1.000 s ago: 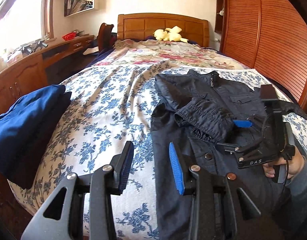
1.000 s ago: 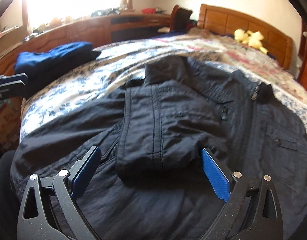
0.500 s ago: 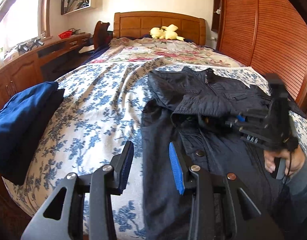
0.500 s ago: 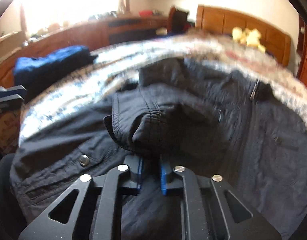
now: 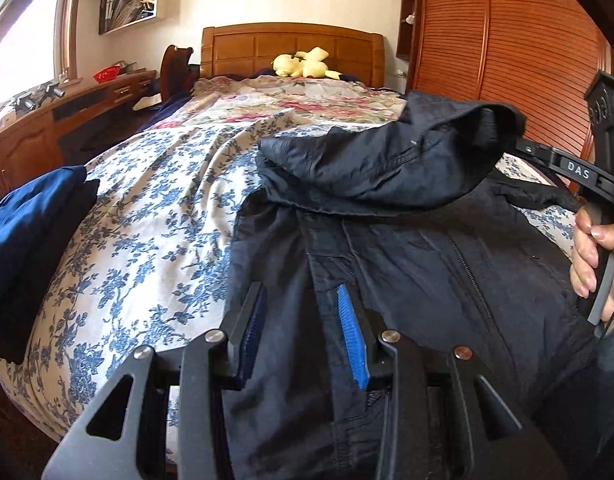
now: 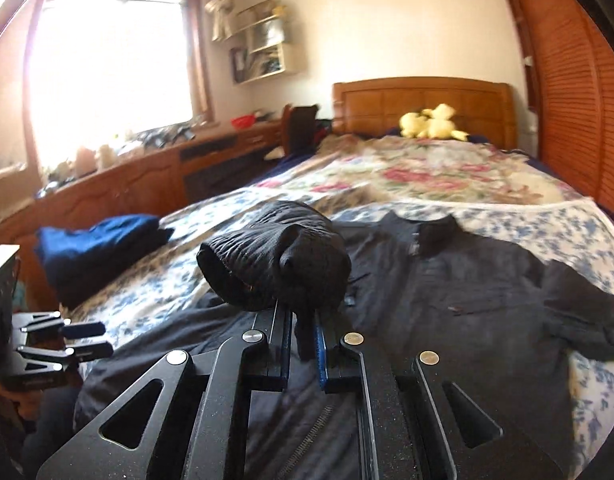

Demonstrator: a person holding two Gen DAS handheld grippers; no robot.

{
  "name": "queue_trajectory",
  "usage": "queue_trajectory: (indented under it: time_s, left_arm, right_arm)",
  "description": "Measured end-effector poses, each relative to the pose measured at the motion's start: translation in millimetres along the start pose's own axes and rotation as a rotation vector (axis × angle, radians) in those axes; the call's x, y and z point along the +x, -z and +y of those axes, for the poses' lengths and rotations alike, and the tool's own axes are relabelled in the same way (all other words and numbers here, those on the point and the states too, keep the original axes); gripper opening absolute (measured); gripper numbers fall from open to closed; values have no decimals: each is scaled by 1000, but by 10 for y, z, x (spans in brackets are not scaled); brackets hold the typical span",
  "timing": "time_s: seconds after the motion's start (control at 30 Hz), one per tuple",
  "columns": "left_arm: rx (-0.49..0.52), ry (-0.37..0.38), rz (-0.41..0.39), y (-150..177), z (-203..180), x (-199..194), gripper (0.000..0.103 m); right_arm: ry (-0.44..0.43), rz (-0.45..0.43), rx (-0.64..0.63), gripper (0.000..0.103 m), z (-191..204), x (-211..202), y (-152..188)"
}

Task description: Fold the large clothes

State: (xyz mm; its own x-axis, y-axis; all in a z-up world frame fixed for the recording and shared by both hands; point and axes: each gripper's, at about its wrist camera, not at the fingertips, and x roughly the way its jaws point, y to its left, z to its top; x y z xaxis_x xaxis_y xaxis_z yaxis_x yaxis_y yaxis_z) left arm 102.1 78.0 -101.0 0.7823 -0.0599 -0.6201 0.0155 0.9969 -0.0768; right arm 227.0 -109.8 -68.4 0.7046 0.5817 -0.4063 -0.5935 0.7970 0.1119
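Between the pads of the right gripper (image 6: 301,334), whose jaws have just been closing, the sleeve cuff (image 6: 273,266) of the black jacket (image 5: 447,264) is pinched and lifted off the floral bed (image 5: 155,216). Left gripper (image 5: 303,328) hangs part-open over the jacket's near edge, grasping nothing. Folded blue garment (image 5: 31,236) lies well apart at the bed's side.

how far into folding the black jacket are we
Early. Done: a folded blue garment sits aside on the bed. In hand: the right tool has just closed on the jacket's sleeve cuff, lifted. Left: the black jacket lies mostly spread; the left tool grips nothing.
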Motion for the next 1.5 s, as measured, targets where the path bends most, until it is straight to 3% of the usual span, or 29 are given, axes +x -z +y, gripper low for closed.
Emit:
queue_trajectory:
  time_s: [0.2, 0.43, 0.6, 0.7, 0.77, 0.93, 1.33, 1.5]
  left_arm:
    - [2, 25, -18, -79, -81, 31, 35]
    - [22, 59, -52, -258, -206, 179, 35]
    - [59, 66, -82, -418, -327, 412, 35]
    - [69, 65, -80, -423, -369, 570, 35]
    - [72, 66, -77, -394, -399, 679, 35]
    - [76, 71, -67, -277, -412, 850, 35]
    - [71, 83, -84, -200, -409, 861, 35]
    - [73, 84, -83, -196, -413, 863, 35]
  right_arm:
    - [65, -1, 29, 7, -133, -278, 127]
    - [181, 165, 25, 7, -363, -144, 638]
    - [195, 235, 32, 9, -481, -131, 911]
    - [234, 252, 17, 22, -500, -183, 969]
    - [276, 252, 7, 41, -492, -222, 970]
    - [282, 234, -5, 53, -509, -355, 936]
    - [180, 261, -65, 59, -276, 61, 612]
    - [182, 314, -122, 72, -187, 314, 615]
